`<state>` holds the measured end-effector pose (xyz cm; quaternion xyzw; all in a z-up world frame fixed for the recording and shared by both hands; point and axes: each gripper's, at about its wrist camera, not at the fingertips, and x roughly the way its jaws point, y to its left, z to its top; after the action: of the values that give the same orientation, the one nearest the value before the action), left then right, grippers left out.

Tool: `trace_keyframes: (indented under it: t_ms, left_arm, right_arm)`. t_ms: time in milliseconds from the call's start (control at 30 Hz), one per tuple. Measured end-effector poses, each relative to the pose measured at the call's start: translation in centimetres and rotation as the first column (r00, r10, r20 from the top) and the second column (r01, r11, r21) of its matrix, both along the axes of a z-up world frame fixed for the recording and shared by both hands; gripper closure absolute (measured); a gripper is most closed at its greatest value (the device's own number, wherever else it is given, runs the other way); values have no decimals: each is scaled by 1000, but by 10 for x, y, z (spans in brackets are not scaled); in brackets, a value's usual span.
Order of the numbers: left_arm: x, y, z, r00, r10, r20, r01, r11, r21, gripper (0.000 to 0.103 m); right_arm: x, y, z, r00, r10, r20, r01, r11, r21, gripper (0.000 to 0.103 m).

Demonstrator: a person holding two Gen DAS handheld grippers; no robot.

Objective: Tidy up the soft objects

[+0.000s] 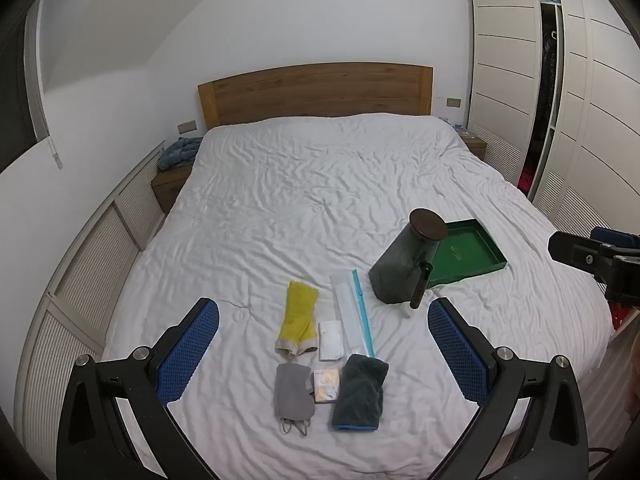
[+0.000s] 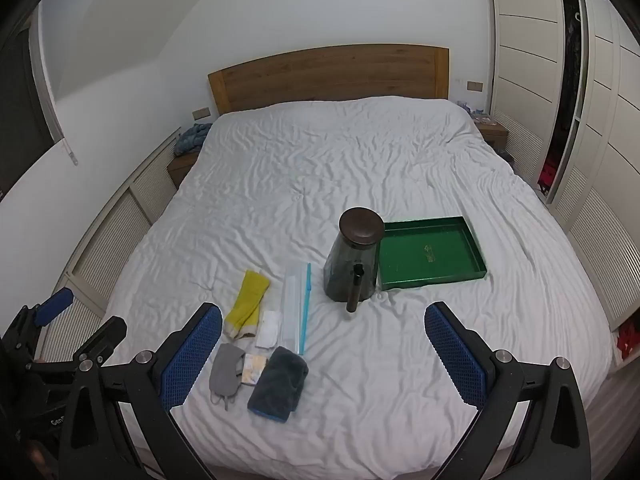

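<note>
A: Both tools up over the foot of the bed [image 1: 320, 184], nothing grabbed. Left gripper [image 1: 323, 354] has its jaws spread wide, blue pads empty. Right gripper [image 2: 323, 354] same, wide apart, nothing between.

B: Where's the soft stuff?

A: All in a cluster near the bed's near edge. Yellow sock [image 1: 298, 320] lying flat, grey mask [image 1: 292, 398] in front of it, dark towel [image 1: 360, 392] folded w/ a blue edge. Between mask and towel, a small packet [image 1: 327, 385]. A white packet [image 1: 330, 341] sits beside the sock, zip bag [image 1: 354, 312] stretched out next to it.

B: And the containers?

A: Dark jar [image 1: 404, 264] w/ a round lid, leaning on the soft quilt, probably bc the bedding gives under it. Green tray [image 1: 466, 254] just behind, touching or nearly, can't tell which. Looks like the drop spot, imo.

B: Why are the hands hanging back?

A: My guess: start pose, jaws wide so either can come down on a floppy item.

B: Views differ?

A: Yep. Left cam has the cluster right between its fingers, and catches the other tool at its right edge. Right cam shows the tray [image 2: 430, 254] whole, rim and floor, and the jar [image 2: 352, 264] more upright; cluster sits off to its left, partly behind its left finger.
</note>
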<state>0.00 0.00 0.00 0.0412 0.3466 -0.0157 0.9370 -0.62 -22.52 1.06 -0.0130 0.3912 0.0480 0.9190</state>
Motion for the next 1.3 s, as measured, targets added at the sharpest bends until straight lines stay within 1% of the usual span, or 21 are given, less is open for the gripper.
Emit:
trace_keyframes:
  t_ms: [767,1067,1300]
  left_arm:
    - [-2,-1,3,1000,0,-9,0,1000,-5,1]
    - [-6,4,-10,1000,-3,-14,3,1000,-7,1]
    - [-5,8,-13,1000,-3,-28,3,1000,-11,1]
  right_arm:
    - [0,4,-3,1000,0,-2,0,1000,1,0]
    - [-2,4,-4,1000,-1,-6,1,1000,0,0]
    - [-3,9,-9,1000,-2,-13,2,1000,-7,0]
